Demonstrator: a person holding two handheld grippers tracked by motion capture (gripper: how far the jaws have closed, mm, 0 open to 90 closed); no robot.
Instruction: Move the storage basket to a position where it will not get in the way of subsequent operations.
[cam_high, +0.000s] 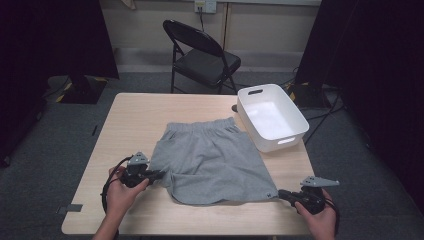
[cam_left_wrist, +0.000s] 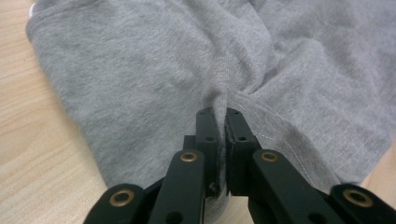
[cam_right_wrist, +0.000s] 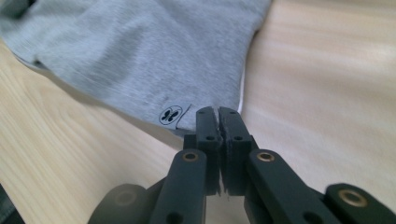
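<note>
Grey shorts (cam_high: 212, 157) lie spread on the wooden table (cam_high: 135, 120), waistband toward the far side. My left gripper (cam_high: 159, 174) is shut on the hem at the shorts' near left corner; in the left gripper view its jaws (cam_left_wrist: 218, 113) pinch a fold of the grey cloth (cam_left_wrist: 154, 70). My right gripper (cam_high: 279, 193) is shut on the near right corner of the hem. The right gripper view has the jaws (cam_right_wrist: 218, 112) clamped on the fabric edge beside a small black logo tag (cam_right_wrist: 171, 115).
A white plastic bin (cam_high: 270, 116) stands at the table's far right corner, close to the waistband. A black folding chair (cam_high: 200, 55) is beyond the far edge. Bare wood lies left of the shorts and along the near edge.
</note>
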